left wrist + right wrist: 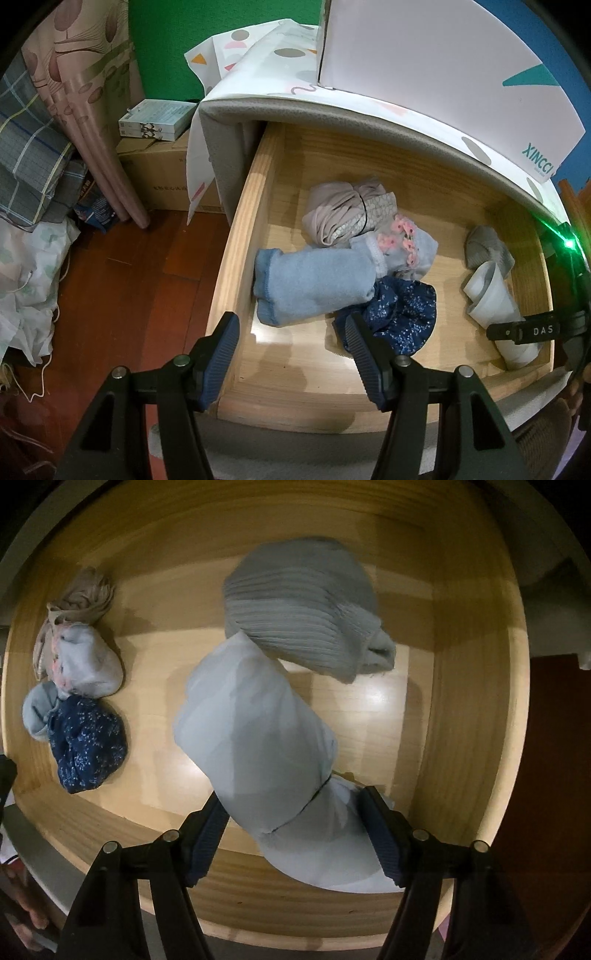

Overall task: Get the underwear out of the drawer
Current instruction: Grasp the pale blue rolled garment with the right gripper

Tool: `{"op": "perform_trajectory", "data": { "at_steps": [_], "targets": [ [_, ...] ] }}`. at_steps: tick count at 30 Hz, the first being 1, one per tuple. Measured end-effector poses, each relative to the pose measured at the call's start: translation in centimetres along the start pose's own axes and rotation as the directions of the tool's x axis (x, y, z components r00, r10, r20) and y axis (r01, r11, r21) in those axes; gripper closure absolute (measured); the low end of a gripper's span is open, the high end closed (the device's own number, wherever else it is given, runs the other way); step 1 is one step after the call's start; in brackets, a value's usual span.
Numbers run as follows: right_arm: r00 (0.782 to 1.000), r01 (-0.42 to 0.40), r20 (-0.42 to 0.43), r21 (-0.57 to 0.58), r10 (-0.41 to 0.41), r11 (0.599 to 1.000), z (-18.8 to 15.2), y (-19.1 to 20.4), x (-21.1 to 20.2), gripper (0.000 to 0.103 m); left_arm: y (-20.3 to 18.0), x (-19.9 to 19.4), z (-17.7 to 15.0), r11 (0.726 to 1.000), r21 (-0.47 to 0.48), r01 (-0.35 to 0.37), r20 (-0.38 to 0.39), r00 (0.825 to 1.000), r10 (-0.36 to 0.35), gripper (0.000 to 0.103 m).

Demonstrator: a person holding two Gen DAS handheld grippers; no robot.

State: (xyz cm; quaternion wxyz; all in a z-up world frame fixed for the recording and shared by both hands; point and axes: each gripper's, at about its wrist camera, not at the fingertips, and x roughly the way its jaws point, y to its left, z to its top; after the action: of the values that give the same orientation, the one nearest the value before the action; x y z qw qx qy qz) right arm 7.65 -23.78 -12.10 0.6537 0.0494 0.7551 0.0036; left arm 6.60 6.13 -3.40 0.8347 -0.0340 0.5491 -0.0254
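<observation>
Pale cloth rolled tight: underwear roll (258,731), flat on the wooden floor of the drawer (461,701), towards its right end, one end close to the front wall. Banded by a dark tie near that end. Touching at the far end a grey ribbed piece (303,605), folded over and lying aslant.

Straddled by the right gripper (293,801), pointing straight down, jaws part-way apart with the banded end between them. Right pad against the cloth, left pad at its edge; pressing or only touching, cannot tell. Not lifted off the wood.

Well apart, towards the left end, a cluster of four more, all touching one another. Nearest the left wall, a blue roll (314,288). Just beside it at the front, a navy speckled piece (399,314). Behind that, a pale piece (402,247) with pink flowers. Farthest back, a beige bundle (343,214) with a dark band.

Above the front left corner, left gripper (291,321), tilted steeply down, jaws apart, nothing between them, touching nothing.

Over the drawer, a spotted cover (258,92) draped on the cabinet top, with a white box (424,62) standing on it. Left of the cabinet, red-brown floor (129,277) and a cardboard box (159,173) with flat packets on top.
</observation>
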Motion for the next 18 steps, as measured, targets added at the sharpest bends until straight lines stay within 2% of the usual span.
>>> {"op": "perform_trajectory", "data": {
  "at_steps": [4, 6, 11, 15, 18],
  "targets": [
    [1.000, -0.011, -0.002, -0.042, 0.011, 0.999, -0.5, -0.1, -0.1, 0.023, 0.0, 0.1, 0.0, 1.000, -0.002, 0.002, -0.012, 1.000, -0.002, 0.042],
    [1.000, -0.009, 0.001, -0.069, 0.009, 0.998, -1.0, 0.1, 0.0, 0.023, -0.3, 0.4, 0.0, 1.000, 0.005, 0.008, -0.027, 1.000, -0.008, 0.042],
    [0.998, 0.065, 0.020, -0.123, -0.063, 0.990, -2.2, 2.3, 1.2, 0.023, -2.1, 1.3, -0.2, 0.995, 0.083, 0.057, -0.098, 0.994, -0.049, 0.042],
    [0.993, 0.109, 0.054, -0.103, -0.104, 0.989, -2.9, 2.7, 1.3, 0.035, -3.8, 2.1, -0.4, 0.984, 0.163, 0.076, -0.153, 0.987, -0.051, 0.041],
    [0.990, 0.124, 0.074, -0.099, -0.117, 0.987, -3.7, 1.7, 0.5, 0.047, -4.3, 2.6, -0.5, 0.979, 0.180, 0.093, -0.184, 0.981, -0.059, 0.041]
  ]
}}
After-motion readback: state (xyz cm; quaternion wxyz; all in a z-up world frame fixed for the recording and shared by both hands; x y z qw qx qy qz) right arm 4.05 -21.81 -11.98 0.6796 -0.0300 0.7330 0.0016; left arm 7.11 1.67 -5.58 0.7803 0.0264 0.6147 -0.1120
